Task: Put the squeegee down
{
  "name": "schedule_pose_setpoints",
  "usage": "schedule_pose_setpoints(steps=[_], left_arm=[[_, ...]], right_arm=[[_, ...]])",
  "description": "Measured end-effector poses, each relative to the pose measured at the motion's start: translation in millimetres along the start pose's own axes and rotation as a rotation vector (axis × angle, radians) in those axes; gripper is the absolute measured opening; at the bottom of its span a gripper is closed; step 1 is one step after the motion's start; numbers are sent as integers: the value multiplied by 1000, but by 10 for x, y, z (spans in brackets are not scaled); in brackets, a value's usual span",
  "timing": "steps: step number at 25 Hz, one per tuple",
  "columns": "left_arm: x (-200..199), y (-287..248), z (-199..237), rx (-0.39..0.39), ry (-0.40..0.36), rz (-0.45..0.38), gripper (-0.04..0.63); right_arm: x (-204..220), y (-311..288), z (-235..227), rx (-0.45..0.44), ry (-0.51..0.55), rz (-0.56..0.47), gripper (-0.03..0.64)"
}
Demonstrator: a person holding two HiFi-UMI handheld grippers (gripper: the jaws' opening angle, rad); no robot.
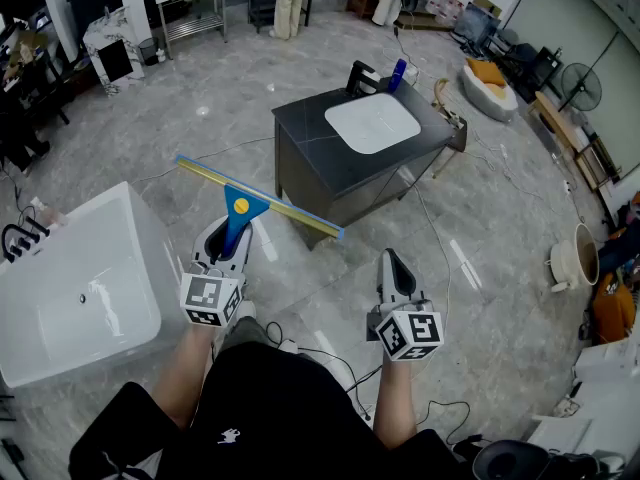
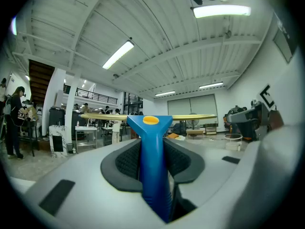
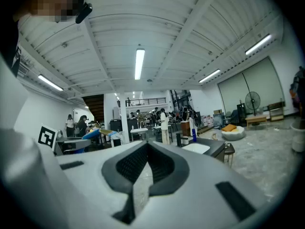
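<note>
In the head view, the squeegee (image 1: 243,206) is held level in the left gripper (image 1: 230,238), above the floor. It has not yet been set down, so a resting surface probably has to be reached first. In the left gripper view, its blue handle is pinched between half-spread jaws. In the right gripper view, the right gripper (image 3: 145,168) is seen pressed together with nothing in it.

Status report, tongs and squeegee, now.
Left tongs shut on squeegee handle, blade level over floor. Right tongs shut, empty. Bathtub left, sink cabinet ahead, neither touching.

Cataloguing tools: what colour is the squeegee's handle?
The squeegee handle is blue, clearest in the left gripper view.
</note>
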State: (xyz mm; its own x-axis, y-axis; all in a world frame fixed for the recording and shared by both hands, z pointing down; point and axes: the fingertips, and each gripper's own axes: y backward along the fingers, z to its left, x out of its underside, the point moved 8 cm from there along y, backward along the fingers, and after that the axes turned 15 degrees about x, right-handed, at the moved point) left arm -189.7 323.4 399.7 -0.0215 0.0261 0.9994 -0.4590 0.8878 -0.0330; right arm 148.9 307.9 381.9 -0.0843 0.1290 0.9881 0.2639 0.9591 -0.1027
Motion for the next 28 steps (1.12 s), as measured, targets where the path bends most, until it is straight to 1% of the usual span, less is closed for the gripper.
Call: schedule_pose_setpoints(steps=[7,17,23,28], left_arm=[[-37,-31,-135,2,-1,5,127],[-77,-68,-178,5,-31,31,127],[-36,-65,-137,1,-32,51,127],[-15,-152,-11,15,-23,66,127]], right_arm=[[-44,71,-92,-14,-15,-2,2],[-21,36,-147,-29,-44,-7,2],[63,-27,-134,-35,-53,13,2],[32,-114,-109,-17,-66,20,2]])
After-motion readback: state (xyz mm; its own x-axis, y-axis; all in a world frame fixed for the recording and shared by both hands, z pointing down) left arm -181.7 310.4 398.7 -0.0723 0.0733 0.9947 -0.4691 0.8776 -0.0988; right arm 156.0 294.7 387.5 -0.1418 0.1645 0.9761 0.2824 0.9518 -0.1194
